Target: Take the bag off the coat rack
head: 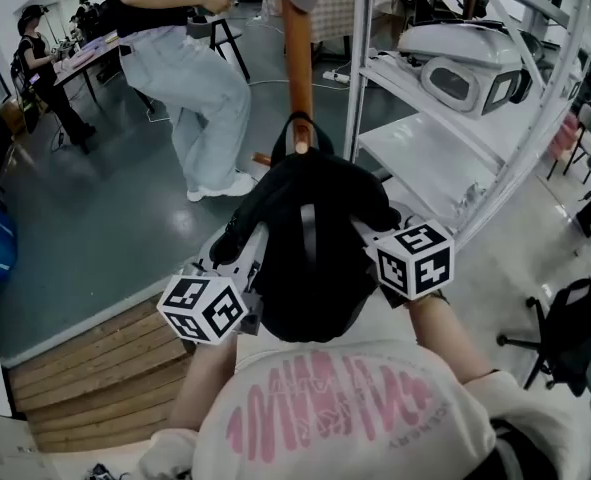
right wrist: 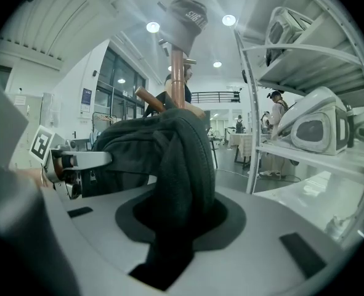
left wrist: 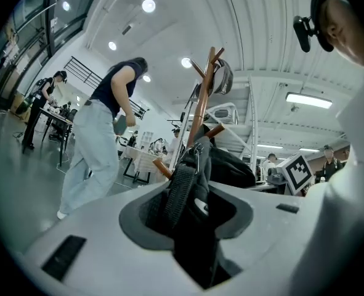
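A black bag (head: 310, 253) hangs close against the wooden coat rack pole (head: 297, 58), its top loop (head: 297, 128) up beside a peg. My left gripper (left wrist: 185, 196) is shut on a webbed strap (left wrist: 180, 190) of the bag; the pole (left wrist: 200, 113) rises right behind it. My right gripper (right wrist: 178, 190) is shut on a thick padded strap (right wrist: 188, 159) on the bag's other side. In the head view both sets of jaws are hidden under the bag, and only the marker cubes (head: 205, 308) (head: 415, 258) show. A grey cap (right wrist: 185, 20) sits on top of the rack.
A person in light trousers (head: 200, 88) stands just left of the rack. White metal shelving (head: 455, 78) holding white machines stands at the right. A wooden platform (head: 95, 368) lies at the lower left, and a black office chair (head: 565, 338) is at the far right.
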{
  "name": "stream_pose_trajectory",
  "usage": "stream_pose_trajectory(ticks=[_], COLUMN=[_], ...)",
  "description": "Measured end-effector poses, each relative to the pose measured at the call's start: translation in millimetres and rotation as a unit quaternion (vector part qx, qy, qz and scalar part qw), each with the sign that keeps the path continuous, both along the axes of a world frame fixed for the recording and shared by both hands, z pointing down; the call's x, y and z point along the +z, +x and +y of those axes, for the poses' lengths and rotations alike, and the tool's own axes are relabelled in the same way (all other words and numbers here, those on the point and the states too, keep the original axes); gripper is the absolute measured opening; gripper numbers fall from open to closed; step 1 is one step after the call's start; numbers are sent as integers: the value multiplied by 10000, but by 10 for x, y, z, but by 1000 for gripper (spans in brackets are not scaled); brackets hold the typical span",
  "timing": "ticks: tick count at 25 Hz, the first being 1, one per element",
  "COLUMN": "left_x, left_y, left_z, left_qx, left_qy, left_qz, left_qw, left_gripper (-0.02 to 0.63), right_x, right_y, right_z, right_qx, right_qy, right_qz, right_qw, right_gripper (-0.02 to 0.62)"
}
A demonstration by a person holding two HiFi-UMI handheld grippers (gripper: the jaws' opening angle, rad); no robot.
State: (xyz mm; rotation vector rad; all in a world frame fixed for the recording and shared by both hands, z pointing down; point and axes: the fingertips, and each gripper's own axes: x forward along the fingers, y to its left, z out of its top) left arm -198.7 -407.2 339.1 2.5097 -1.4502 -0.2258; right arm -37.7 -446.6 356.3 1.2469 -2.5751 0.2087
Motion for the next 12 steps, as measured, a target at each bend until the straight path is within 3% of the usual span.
stream_pose_trajectory(ticks=[12], left_x=[-101], left_y=[-9], left_z=[194], left_qx=[33], left_qy=[114], left_qz=[-31], left_qw=[9999], left_gripper=[124], right_x=[-86], right_y=[-2], right_z=[211], right_qx=[26], right_qy=[55], right_qz=[-53], right_qw=[10000], right_gripper=[107])
